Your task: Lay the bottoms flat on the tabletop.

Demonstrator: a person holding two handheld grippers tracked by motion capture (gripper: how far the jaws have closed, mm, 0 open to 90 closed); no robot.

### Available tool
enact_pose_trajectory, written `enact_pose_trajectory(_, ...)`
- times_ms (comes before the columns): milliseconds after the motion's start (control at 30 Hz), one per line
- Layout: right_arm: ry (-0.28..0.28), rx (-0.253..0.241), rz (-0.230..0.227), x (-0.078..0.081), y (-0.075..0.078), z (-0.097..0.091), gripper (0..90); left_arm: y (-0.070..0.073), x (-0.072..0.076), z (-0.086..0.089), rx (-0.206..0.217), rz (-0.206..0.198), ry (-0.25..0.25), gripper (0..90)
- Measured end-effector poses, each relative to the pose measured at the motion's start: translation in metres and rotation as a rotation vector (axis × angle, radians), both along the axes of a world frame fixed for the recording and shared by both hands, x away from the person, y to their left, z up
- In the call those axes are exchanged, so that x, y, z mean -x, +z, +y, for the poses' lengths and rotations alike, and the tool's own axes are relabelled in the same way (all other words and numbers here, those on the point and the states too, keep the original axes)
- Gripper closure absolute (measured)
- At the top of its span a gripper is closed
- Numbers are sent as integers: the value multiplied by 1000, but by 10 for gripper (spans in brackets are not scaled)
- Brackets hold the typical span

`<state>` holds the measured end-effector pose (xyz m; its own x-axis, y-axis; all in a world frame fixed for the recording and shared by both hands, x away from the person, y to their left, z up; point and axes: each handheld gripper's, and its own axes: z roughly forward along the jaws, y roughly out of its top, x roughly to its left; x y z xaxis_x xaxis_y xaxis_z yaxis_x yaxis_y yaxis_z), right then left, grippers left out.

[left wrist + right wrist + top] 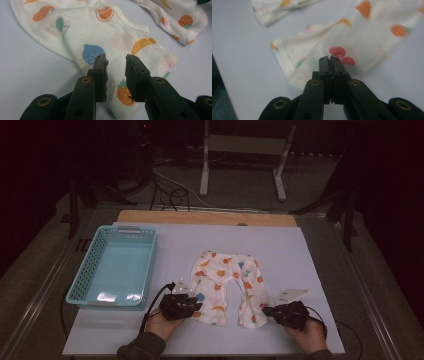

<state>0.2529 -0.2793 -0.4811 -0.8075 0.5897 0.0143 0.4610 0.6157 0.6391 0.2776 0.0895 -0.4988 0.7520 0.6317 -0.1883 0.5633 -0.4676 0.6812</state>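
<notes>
Flanking fruit-print pants (227, 285), perhaps touching.

The baby trousers (227, 287) are cream white, printed with orange, yellow, blue, green and red fruit. Left of the trousers, the basket (80, 282) is pale turquoise. Beneath them the mat (295, 255) is light lavender-grey; beyond the trousers a tan wooden table edge (200, 217) shows. Both grippers are black.

High view dim, corners and background falling to black; glare patches on basket (112, 296) floor. Gripper views brighter, evenly lit, soft shadows. Right gripper view: trousers (362, 45) blurred, jaws sharp.
</notes>
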Motion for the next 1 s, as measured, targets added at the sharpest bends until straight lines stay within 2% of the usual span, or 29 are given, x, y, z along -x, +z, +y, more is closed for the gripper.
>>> enact_pose_trajectory(33, -7, -10, 2, 2, 4, -6, 860, 0, 0, 0, 3, -2, 3, 710)
enact_pose_trajectory(100, -23, -69, 6, 6, 9, -16, 834, 0, 0, -1, 1, -4, 6, 703)
enact_pose_trajectory(133, -30, -83, 10, 7, 10, -19, 818, 0, 0, 0, 1, -4, 8, 699)
enact_pose_trajectory(333, -38, -112, 29, 3, -8, -21, 742, 0, -2, 6, -12, -2, 38, 699)
enact_pose_trajectory(467, -32, -126, 35, 2, -17, -14, 708, -4, 0, 8, -8, 30, 43, 666)
enact_pose_trajectory(600, -23, -146, 8, 2, -21, -9, 678, -9, 2, 8, 0, 51, 56, 611)
enact_pose_trajectory(667, -19, -153, -8, 2, -23, -7, 664, -10, 2, 8, -13, 51, 64, 608)
enact_pose_trajectory(800, -21, -149, -11, 2, -24, -5, 649, -12, 3, 9, -29, 61, 77, 598)
enact_pose_trajectory(867, -28, -161, -8, 2, -24, -5, 646, -14, 4, 9, -34, 69, 70, 665)
enact_pose_trajectory(1000, -19, -147, -14, 1, -27, -3, 641, -16, 5, 7, -34, 78, 38, 835)
